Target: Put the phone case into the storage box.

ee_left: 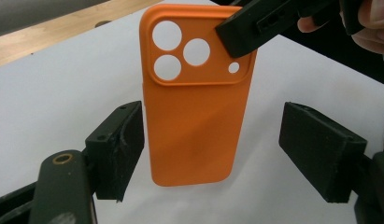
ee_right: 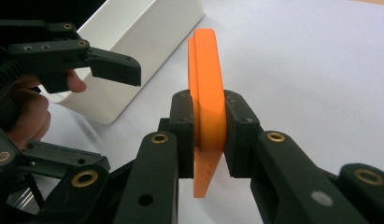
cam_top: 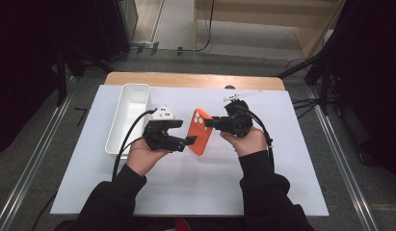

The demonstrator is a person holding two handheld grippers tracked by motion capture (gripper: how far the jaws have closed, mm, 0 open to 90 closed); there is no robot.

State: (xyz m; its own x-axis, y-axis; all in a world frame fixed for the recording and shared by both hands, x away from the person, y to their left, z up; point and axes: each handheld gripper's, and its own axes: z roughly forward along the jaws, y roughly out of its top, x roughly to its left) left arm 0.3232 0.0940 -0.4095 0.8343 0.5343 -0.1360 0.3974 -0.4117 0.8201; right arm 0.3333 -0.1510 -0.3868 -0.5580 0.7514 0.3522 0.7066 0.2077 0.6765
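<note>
An orange phone case [cam_top: 200, 132] is held up above the white sheet, its camera cut-outs toward the far side. My right gripper [cam_top: 208, 123] is shut on the case's camera-end corner; in the right gripper view its pads [ee_right: 182, 126] press on both faces of the case [ee_right: 207, 79]. My left gripper [cam_top: 183, 132] stands open around the case's lower half. In the left gripper view the case [ee_left: 194, 126] lies between the jaws of the left gripper [ee_left: 210, 135]: the left one stands close to its edge and the right one well clear of it.
A long white tray [cam_top: 130, 115] stands left of the hands on the white sheet [cam_top: 195, 183]; its wall [ee_right: 147, 37] is close behind the left gripper. A small clear object [cam_top: 241, 95] lies near the sheet's far edge. A wooden table edge [cam_top: 195, 79] runs behind.
</note>
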